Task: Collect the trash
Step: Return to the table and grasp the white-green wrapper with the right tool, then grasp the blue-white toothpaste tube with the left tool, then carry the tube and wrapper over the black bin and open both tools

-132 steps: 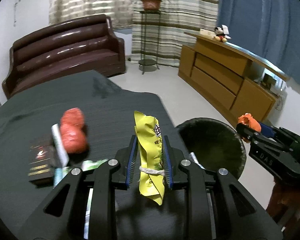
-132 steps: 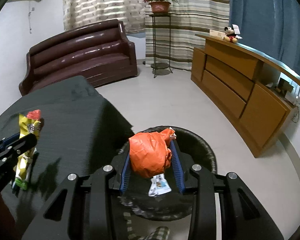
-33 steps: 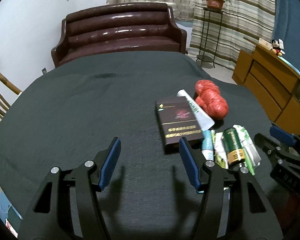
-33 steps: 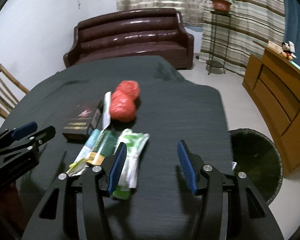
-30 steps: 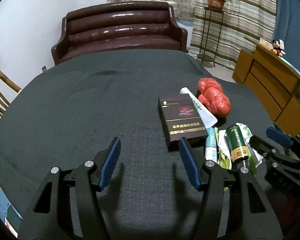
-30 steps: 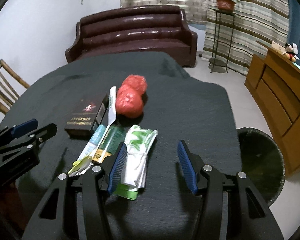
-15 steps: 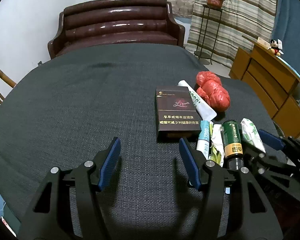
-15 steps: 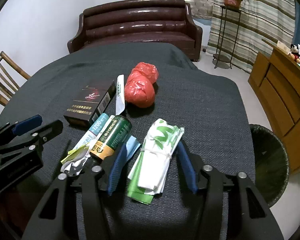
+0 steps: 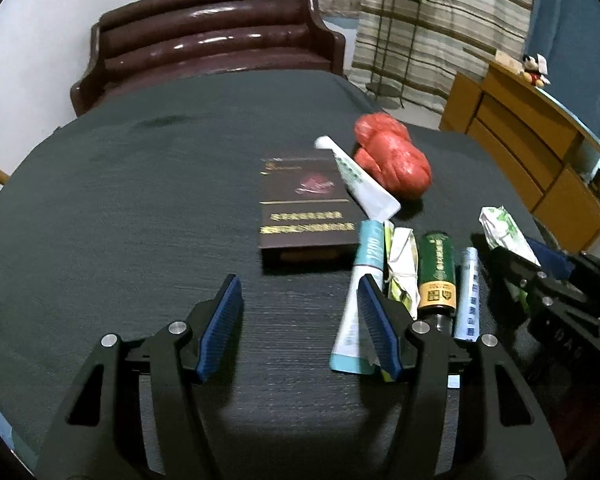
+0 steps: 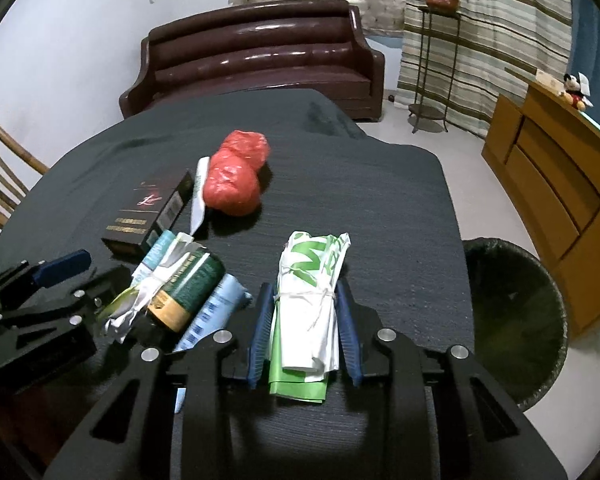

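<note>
**Right tool clamping the white-and-green bag; left tool gaping over bare desk**

The right tool (image 10: pixel 304 312) is closing its blue pads against both sides of a white-and-green bag bundle (image 10: pixel 310 300) tied with string, which is lying on the dark desk (image 10: pixel 360 196). The bundle's near end is passing back between the fingers, so how deep the grip reaches is hard to make out.

The left tool (image 9: pixel 300 320) is standing wide open and holding nothing, its right pad overlapping a teal tube (image 9: pixel 358 300). Beside that tube a crumpled wrapper (image 9: pixel 402 268), a green can (image 9: pixel 437 272) and a pale blue tube (image 9: pixel 467 296) are lying packed side by side, their near ends partly hidden behind the finger. The dark carton (image 9: pixel 306 204) and red bag (image 9: pixel 394 164) are sitting farther back.

The bin (image 10: pixel 516 320) is standing on the floor just past the desk's right edge, partly cut off by the frame.
</note>
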Motion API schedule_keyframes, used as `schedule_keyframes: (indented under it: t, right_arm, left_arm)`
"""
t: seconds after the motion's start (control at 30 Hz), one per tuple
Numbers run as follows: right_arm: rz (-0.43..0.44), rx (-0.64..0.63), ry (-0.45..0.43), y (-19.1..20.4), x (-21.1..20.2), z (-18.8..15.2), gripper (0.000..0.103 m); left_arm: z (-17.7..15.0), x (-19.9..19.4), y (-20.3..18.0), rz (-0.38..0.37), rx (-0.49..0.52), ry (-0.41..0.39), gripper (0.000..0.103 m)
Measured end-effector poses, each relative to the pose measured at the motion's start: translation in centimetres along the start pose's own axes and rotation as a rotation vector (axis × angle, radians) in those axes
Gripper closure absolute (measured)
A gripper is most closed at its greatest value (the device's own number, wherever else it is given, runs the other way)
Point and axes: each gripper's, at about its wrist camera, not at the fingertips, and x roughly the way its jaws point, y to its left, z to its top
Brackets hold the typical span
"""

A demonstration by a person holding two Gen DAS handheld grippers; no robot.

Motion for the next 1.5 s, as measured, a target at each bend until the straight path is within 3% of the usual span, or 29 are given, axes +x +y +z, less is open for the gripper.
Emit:
schedule_keyframes:
  t: [0.43, 0.73, 1.2, 1.5]
  right_arm:
    - [0.025, 0.032, 0.003, -1.0, 0.4, 0.1, 0.071]
    - [0.039, 0.039, 0.002, -1.4, 0.4, 0.1, 0.071]
    - [0.030, 0.039, -0.020, -1.6, -0.2, 0.3, 0.071]
    - [-0.007, 0.045, -0.062, -2.4, -1.5, 0.4, 0.071]
  left_arm:
    - [0.3, 1.0, -2.1, -0.034, 0.056, 0.022, 0.046]
    - [0.3, 1.0, -2.8, -0.071, 0.108, 0.011, 0.085]
    - [-0.8, -1.0, -2.0, -0.098, 0.051, -0.064, 0.089]
    - [0.2, -3.3, -2.8, -0.113, 0.026, -0.137, 0.089]
